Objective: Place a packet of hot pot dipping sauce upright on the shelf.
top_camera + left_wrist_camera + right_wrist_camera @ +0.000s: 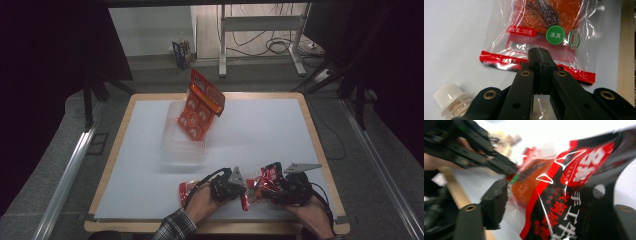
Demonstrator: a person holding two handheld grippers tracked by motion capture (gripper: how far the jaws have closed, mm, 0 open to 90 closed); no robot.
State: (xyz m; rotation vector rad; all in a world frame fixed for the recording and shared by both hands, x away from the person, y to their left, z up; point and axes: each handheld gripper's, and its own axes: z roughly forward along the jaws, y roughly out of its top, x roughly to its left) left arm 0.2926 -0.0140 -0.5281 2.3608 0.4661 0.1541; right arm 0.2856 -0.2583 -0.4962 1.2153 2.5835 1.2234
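The work surface is a white sheet [150,165] laid on a table [320,145] with a light wooden rim.

Left side: the left gripper [239,186] lies low near the front edge, in the person's left hand [200,200], whose plaid cuff is cut off by the bottom of the high view. In the left gripper view its 2 black matte jaws stand pressed together, tips meeting with no gap, over the red bottom seal of a snack pouch [544,30]. The pouch is glossy clear film with crinkled highlights, an orange-brown filling, a round green badge and a red label strip. Whether the film edge is pinched between the tips cannot be told; the jaws cover that spot. A white ribbed screw cap [449,96] sits at the lower left of that view, partly cut off by the frame.

Centre: a clear, shallow plastic tray [182,147] stands mid-table, its walls faint against the sheet. An orange-red packet [200,107] leans upright in it, with round shapes showing through its front.

Right side: the right gripper [270,187], with a grey 3-cornered plate on top, has the same pouch [260,182] between its jaws. In the blurred right gripper view the jaws stand apart on either side of the red-and-black printed film; contact with the pads cannot be made out.
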